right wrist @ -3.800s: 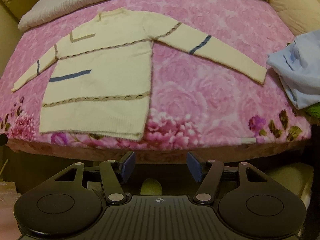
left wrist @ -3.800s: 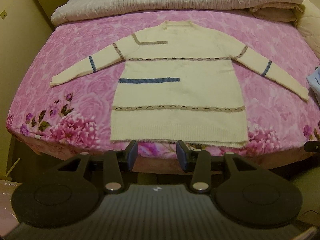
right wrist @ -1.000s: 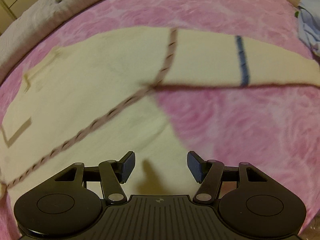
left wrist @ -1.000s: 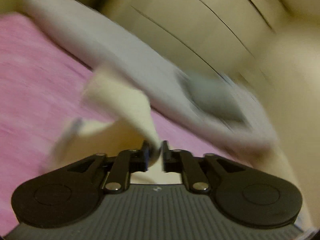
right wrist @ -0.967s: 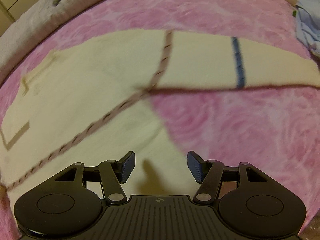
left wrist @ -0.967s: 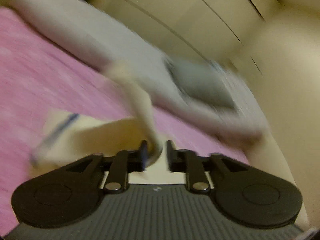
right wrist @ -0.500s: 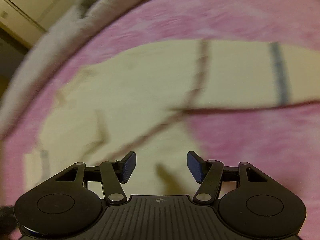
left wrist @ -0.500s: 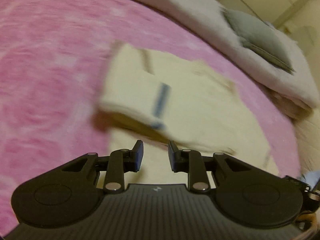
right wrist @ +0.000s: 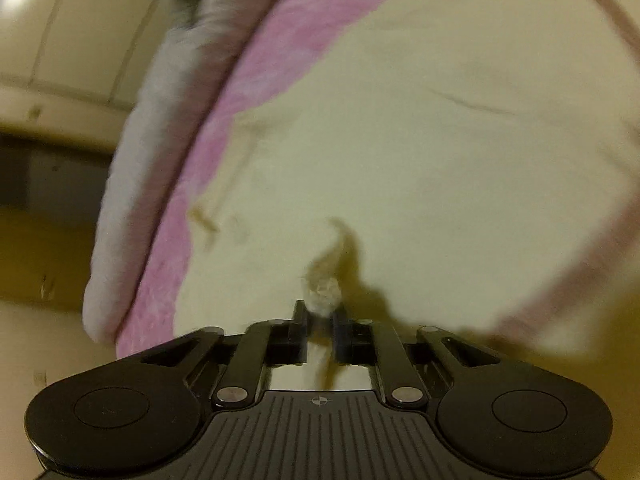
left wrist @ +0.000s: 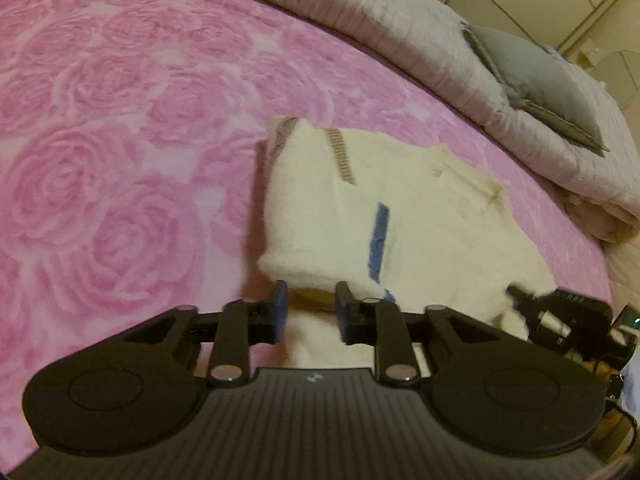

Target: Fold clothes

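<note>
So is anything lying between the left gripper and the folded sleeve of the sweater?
Nothing visible. The left gripper is closing at the sleeve, cuff edge between its jaws, only sweater underneath.

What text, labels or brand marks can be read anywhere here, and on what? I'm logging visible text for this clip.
No readable words or numbers in either view.
Left gripper: small pale emblem on its body, no letters.
Right gripper: small round crosshair mark, no letters.
Sweater: stripes only, no label showing.
</note>
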### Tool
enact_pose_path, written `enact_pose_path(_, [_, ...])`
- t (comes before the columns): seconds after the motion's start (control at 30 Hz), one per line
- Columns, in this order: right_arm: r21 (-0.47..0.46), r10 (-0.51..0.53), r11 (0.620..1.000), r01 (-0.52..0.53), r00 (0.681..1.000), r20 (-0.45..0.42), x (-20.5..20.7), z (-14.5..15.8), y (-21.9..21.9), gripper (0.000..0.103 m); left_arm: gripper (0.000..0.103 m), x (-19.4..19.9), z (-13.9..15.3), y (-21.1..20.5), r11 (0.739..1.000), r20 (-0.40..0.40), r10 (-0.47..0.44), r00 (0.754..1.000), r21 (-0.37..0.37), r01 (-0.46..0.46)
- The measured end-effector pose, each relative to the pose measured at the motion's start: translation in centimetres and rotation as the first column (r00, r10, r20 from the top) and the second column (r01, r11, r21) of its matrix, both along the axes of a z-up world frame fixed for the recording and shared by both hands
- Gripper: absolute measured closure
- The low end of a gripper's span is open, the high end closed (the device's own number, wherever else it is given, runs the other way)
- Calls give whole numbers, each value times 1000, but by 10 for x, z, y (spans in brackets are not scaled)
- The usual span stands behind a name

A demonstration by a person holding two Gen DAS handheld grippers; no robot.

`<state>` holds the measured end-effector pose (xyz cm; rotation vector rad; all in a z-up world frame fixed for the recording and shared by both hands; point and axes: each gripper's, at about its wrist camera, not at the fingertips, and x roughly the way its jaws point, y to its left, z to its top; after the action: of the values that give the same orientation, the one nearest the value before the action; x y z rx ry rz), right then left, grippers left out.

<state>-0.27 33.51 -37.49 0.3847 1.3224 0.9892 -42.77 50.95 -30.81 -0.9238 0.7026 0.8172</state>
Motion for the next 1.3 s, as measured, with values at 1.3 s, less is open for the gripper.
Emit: enact_pose_path(1.3, [-268, 93, 963, -11, 951, 295, 47, 25, -84, 79, 91, 113, -27, -39, 958, -349, -239, 906, 69, 279])
